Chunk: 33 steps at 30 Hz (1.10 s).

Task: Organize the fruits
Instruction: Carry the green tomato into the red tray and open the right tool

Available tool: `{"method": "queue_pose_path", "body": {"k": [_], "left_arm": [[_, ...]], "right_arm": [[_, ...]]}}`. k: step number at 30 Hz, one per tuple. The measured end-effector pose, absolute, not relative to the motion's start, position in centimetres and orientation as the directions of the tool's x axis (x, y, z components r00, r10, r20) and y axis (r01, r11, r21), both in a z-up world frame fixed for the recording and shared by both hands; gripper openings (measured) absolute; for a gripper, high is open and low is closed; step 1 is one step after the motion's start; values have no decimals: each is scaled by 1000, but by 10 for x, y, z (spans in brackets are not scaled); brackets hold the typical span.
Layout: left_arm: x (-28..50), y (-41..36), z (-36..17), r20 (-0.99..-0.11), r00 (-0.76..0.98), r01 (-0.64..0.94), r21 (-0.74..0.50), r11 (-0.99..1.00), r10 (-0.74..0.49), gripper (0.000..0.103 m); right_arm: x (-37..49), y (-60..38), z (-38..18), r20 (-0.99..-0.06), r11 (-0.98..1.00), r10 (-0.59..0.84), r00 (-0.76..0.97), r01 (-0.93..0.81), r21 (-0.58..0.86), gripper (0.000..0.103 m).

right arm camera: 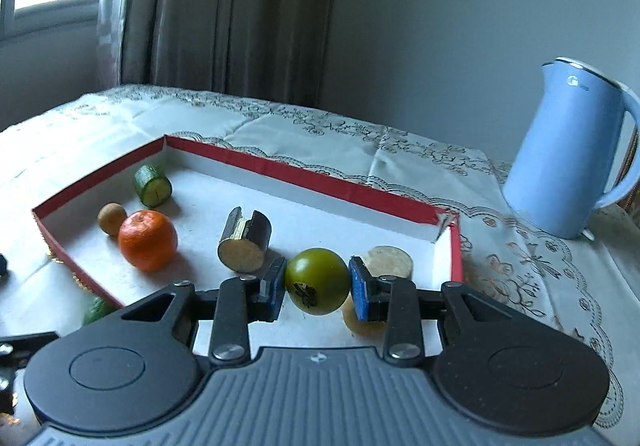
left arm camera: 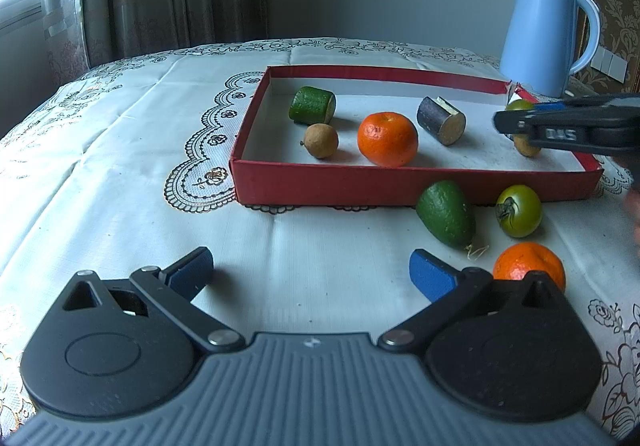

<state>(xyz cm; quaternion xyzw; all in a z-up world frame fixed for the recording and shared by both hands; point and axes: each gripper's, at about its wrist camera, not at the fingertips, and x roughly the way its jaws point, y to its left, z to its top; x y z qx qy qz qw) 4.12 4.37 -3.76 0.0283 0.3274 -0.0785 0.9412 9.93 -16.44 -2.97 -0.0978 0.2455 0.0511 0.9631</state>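
The right gripper (right arm camera: 317,283) is clamping a green tomato (right arm camera: 317,281) in its jaws over the red box's (right arm camera: 256,164) near right corner.

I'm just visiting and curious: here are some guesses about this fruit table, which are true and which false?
1. The right claw is clamped on a green tomato. True.
2. The left claw holds an orange. False: it is open and empty; an orange lies on the cloth beside its right finger.
3. The avocado is inside the red box. False: it lies on the tablecloth in front of the box.
4. A blue kettle stands behind the box. True.
5. Another orange sits inside the box. True.
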Motion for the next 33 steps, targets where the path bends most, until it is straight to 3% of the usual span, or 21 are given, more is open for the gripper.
{"method": "queue_pose_path", "body": {"k": [7,19,21,23,26,31,32,33], "left_arm": [[41,44,-38,-621,773,166,2,986,-129,103],[41,44,-38,-620,774,166,3,986,-129,103],[41,44,-38,-620,774,166,3,986,-129,103],[41,44,-38,-620,774,166,3,986,-129,103],[41,44,-38,-620,774,166,3,986,-129,103],[41,44,-38,-620,774,166,3,986,-129,103],[41,44,-38,-620,774,166,3,986,-129,103],[41,44,-38,-620,774,166,3,986,-129,103]], "right_arm": [[121,-161,-42,-531,976,30,847,-139,-165,33],[119,-158,-45,-535,973,53,843,-165,-164,34],[114,-163,-41,-526,977,54,849,-154,-148,39],[105,-167,-36,-513,979,53,857,-146,-142,56],[80,-174,-29,-470,983,37,882,-117,-144,71],[38,-189,-29,-453,984,21,891,-97,-147,73],[31,-192,-30,-444,986,18,896,-89,-139,81],[26,-195,-32,-448,988,8,894,-78,-137,82]]}}
